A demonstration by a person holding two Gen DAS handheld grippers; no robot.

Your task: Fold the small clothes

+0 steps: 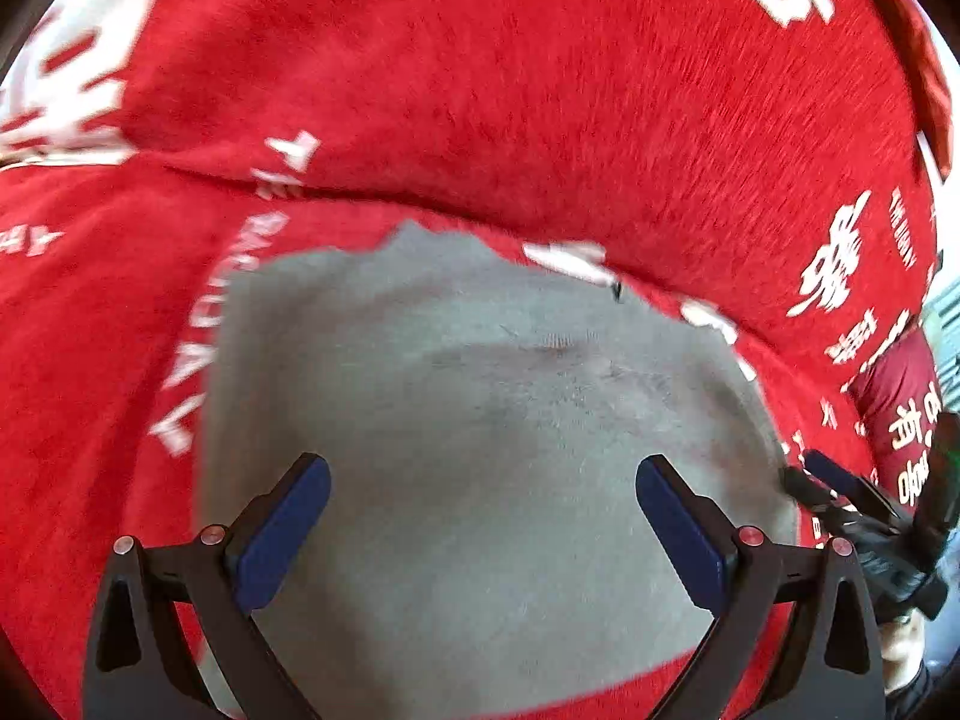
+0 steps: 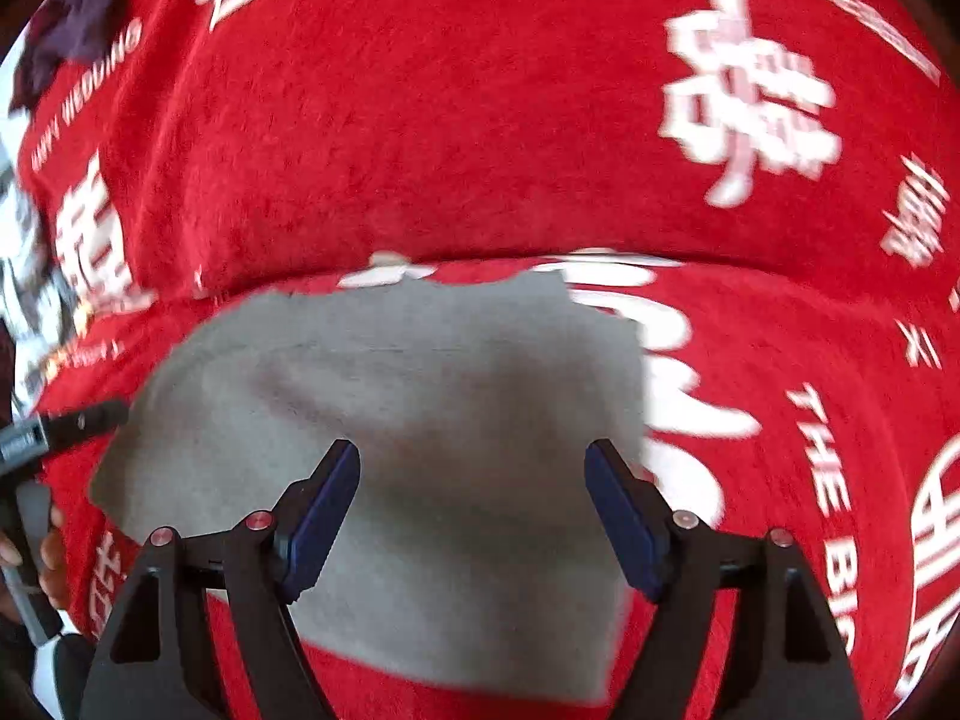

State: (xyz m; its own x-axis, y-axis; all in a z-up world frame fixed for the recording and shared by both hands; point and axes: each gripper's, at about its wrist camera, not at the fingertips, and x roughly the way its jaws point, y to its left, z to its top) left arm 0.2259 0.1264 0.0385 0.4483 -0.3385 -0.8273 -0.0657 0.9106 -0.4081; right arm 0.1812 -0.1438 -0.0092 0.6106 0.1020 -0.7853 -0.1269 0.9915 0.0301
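We see a red blanket (image 1: pixel 540 90) spread beneath everything, plush and fuzzy, printed with white Chinese characters and English lettering; a raised fold of it crosses the view just beyond the garment. On it lies the grey cloth (image 1: pixel 480 450), a small soft garment of matte, slightly felted fabric, lying mostly flat with gentle dents and a ragged-looking far edge, blurred in both views.

Our left gripper (image 1: pixel 483 531) has its two fingers spread wide apart, the blue pads (image 1: pixel 282 540) hovering over the near part of the grey cloth with nothing between them. Whether the tips touch the fabric we cannot tell. At the right edge of this view the other tool's black frame shows, close to the cloth's right border, with a dark red piece of fabric (image 1: pixel 900 414) bearing white characters behind it.

From the right wrist, the red blanket (image 2: pixel 480 120) again fills the frame, and the grey cloth (image 2: pixel 420 390) sits in the middle, its right edge just beside bold white lettering. Our right gripper (image 2: pixel 474 516) is likewise spread, its blue pads (image 2: pixel 321 522) over the cloth's near half, holding nothing. At the left edge, a black tool tip reaches toward the cloth's left border, with a hand (image 2: pixel 48 558) wrapped round a handle below it. A dark purple cloth (image 2: pixel 78 30) lies at the far left corner.
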